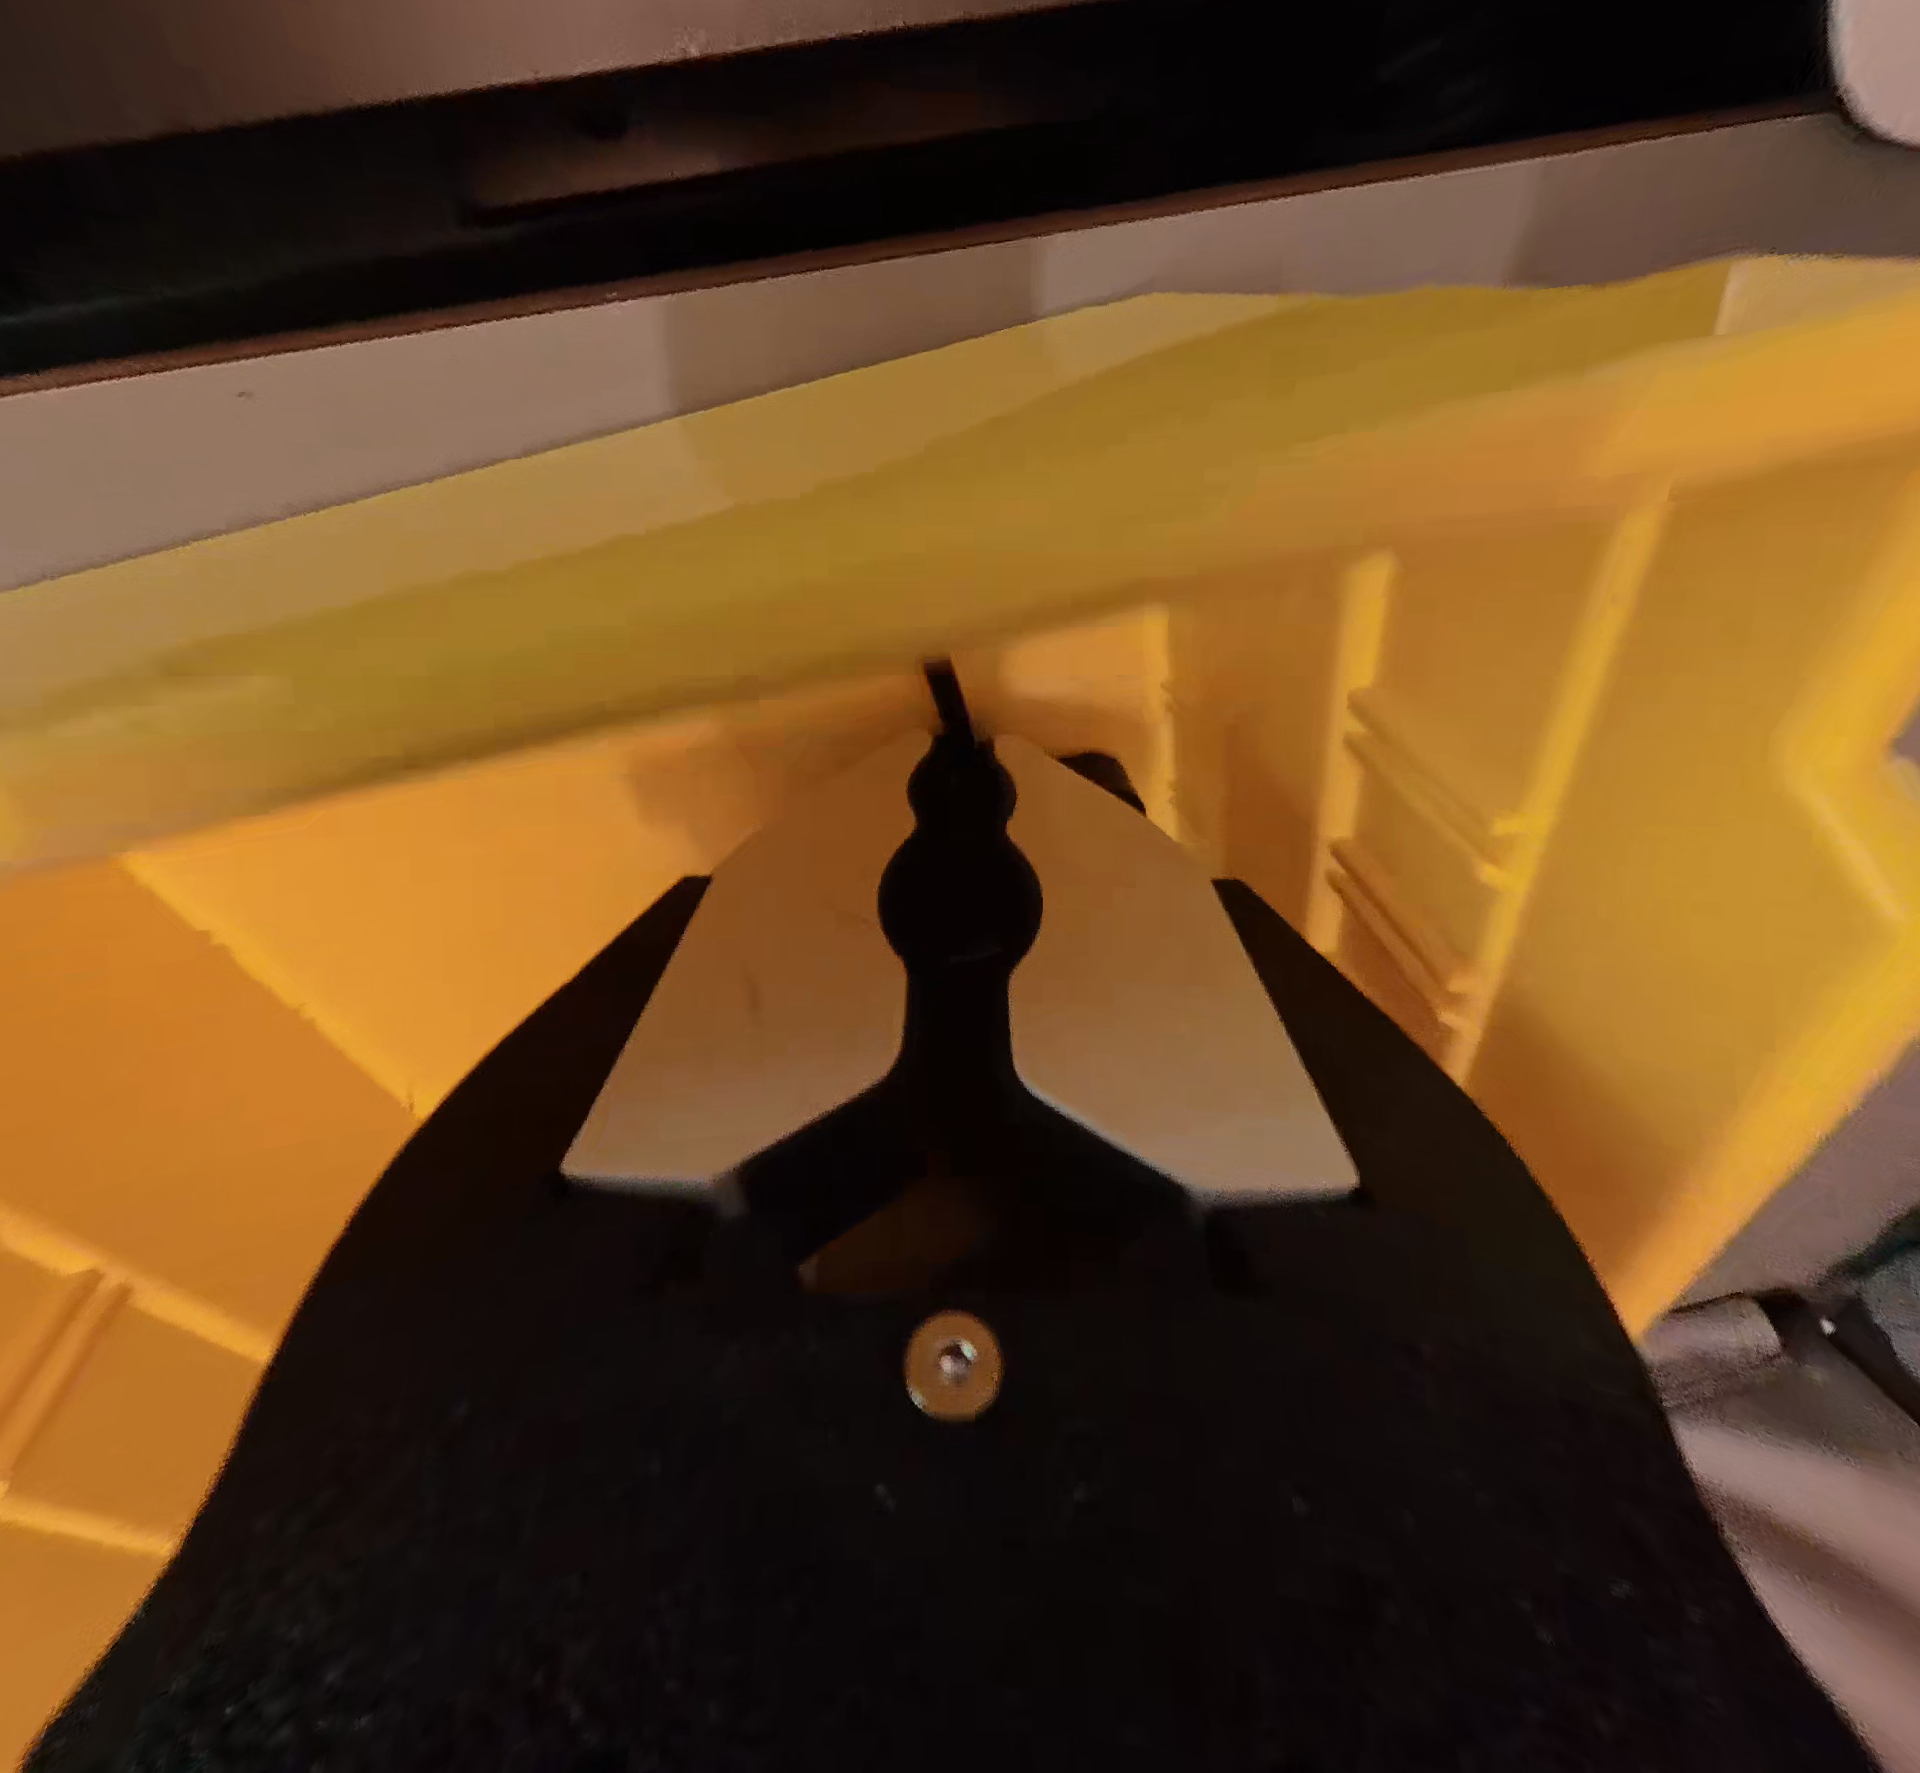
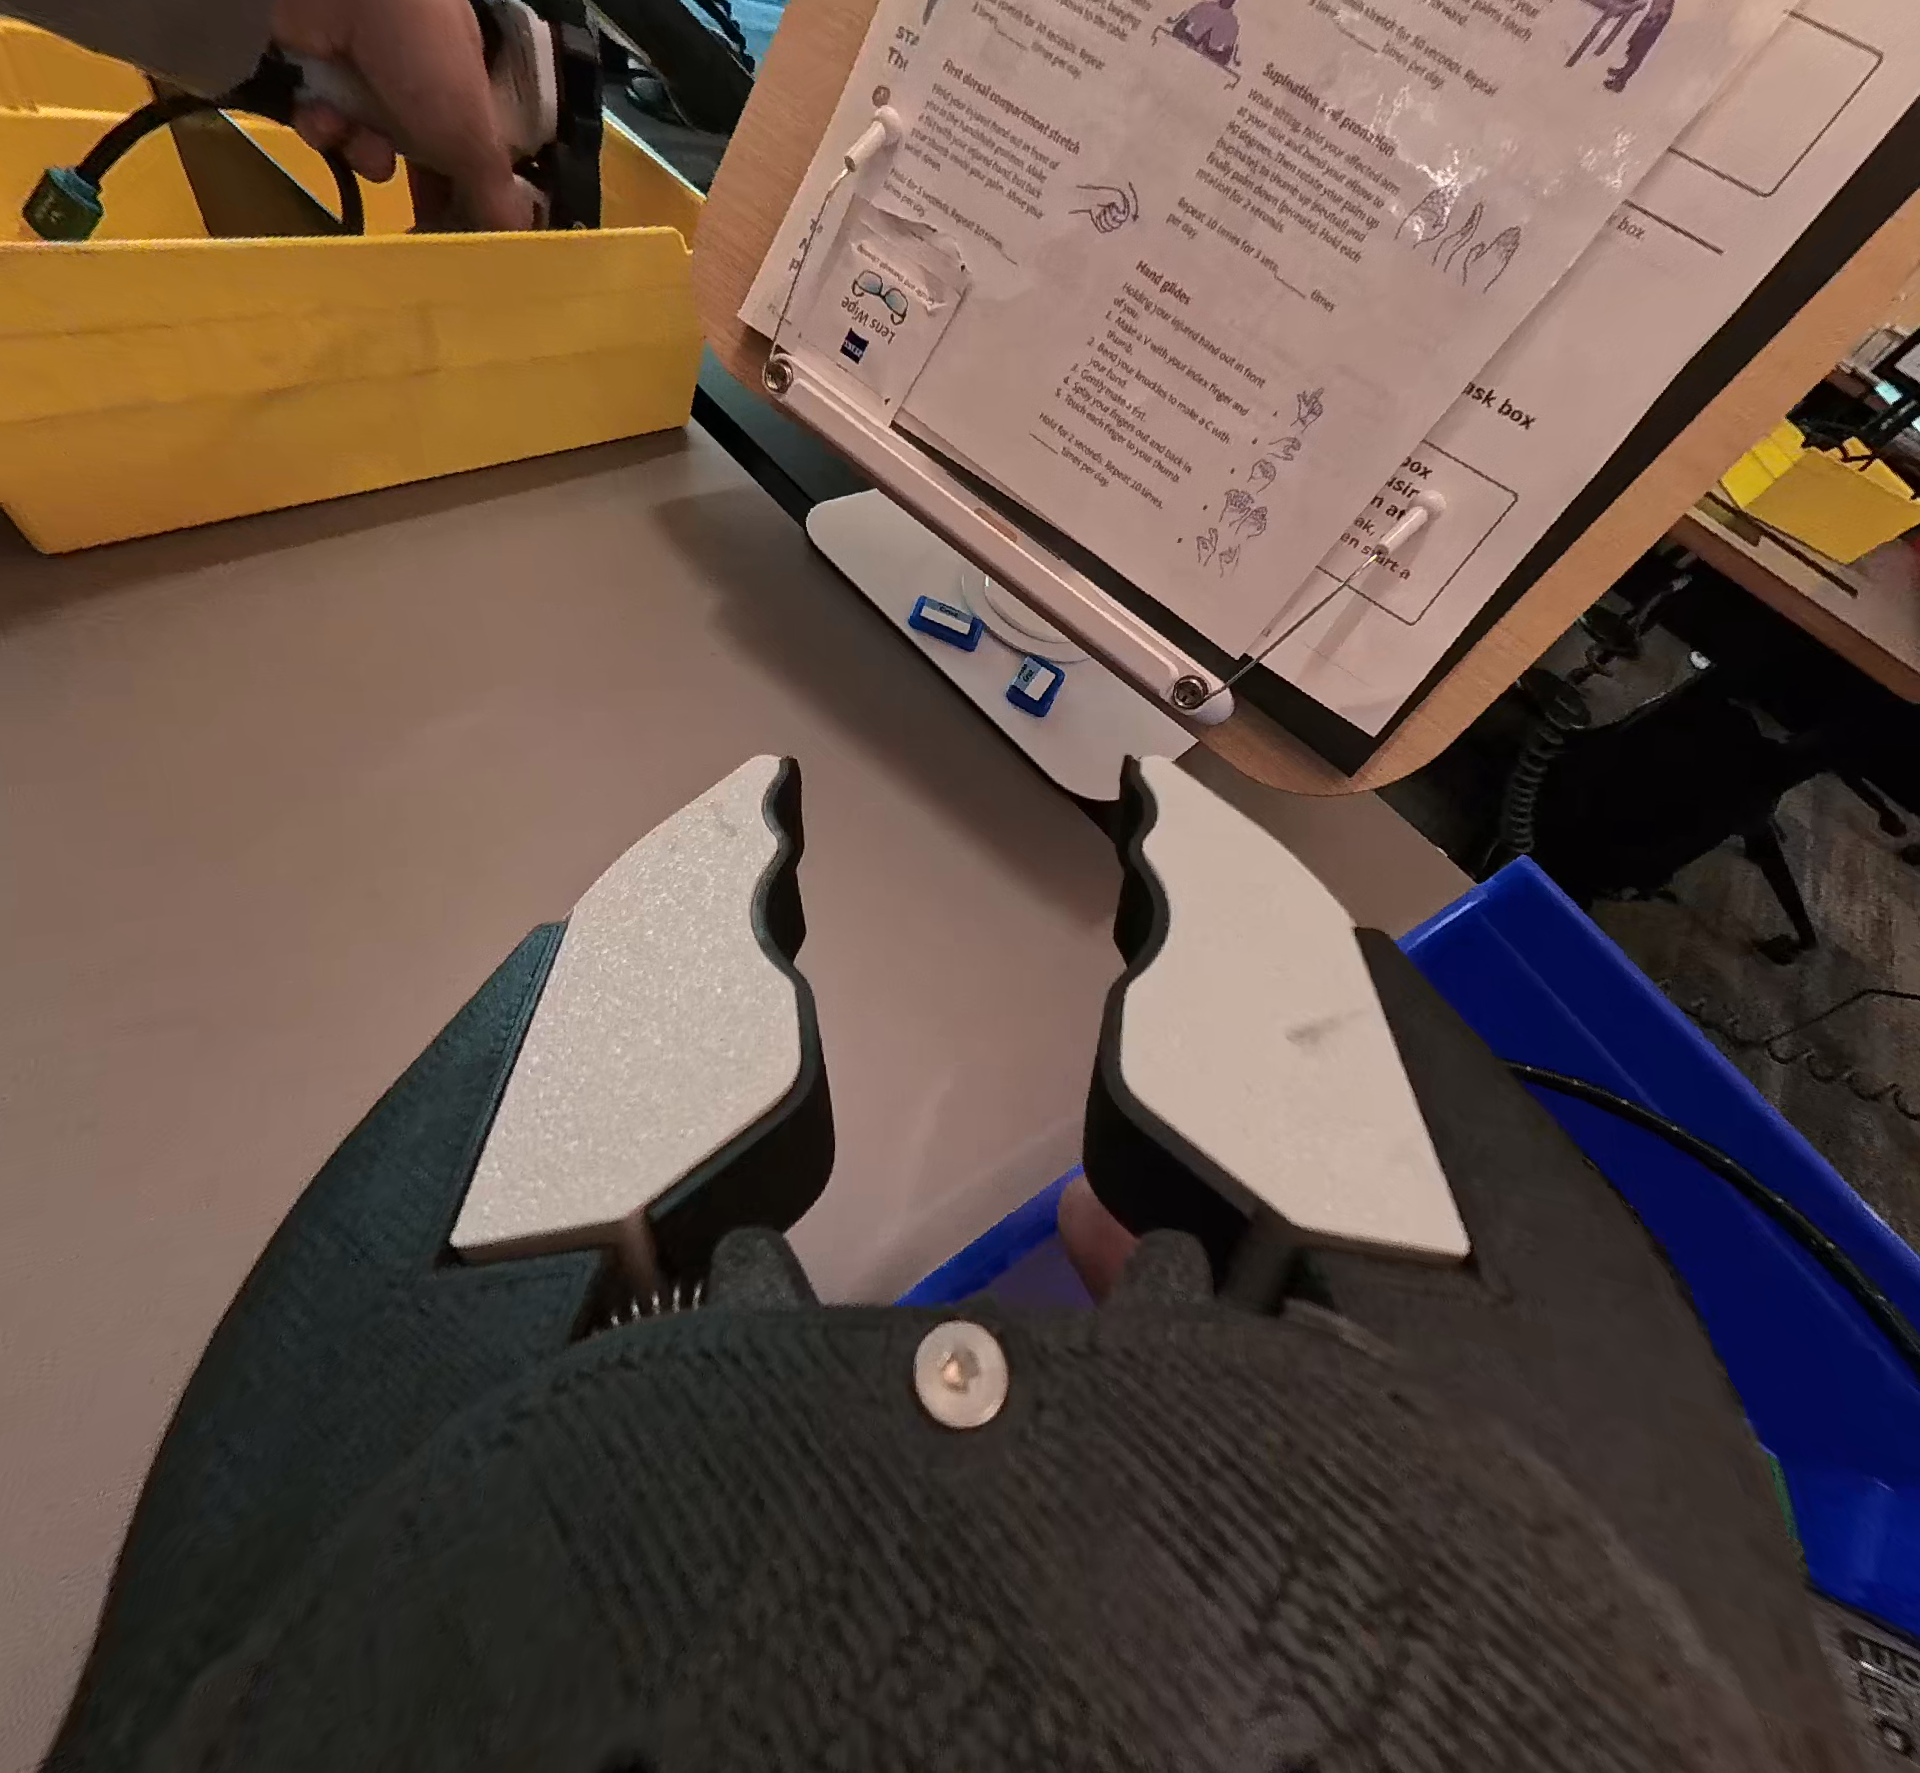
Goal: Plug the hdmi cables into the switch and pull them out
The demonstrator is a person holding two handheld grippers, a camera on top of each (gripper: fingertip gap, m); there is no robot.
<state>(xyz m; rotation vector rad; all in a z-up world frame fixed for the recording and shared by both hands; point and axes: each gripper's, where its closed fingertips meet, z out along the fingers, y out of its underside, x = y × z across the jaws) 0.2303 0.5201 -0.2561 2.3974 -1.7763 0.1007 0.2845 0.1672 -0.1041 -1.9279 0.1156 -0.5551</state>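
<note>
My left gripper (image 1: 961, 747) is shut inside a yellow bin (image 1: 727, 528). A thin black HDMI cable (image 1: 943, 697) sticks out from between its tips. In the right wrist view a hand (image 2: 384, 50) holds that gripper down in the yellow bin (image 2: 343, 341). The cable (image 2: 156, 118) arcs up out of the bin to a dark plug (image 2: 60, 204) hanging at the far left. My right gripper (image 2: 961, 773) is open and empty, held above the brown table (image 2: 416, 684). No switch shows in either view.
A blue bin (image 2: 1621, 1027) with a black cable (image 2: 1714, 1173) in it sits under my right gripper's right side. A tilted wooden document stand (image 2: 1247, 269) with paper sheets stands ahead on a white base (image 2: 883, 539) that carries two small blue items. The table's edge runs behind it.
</note>
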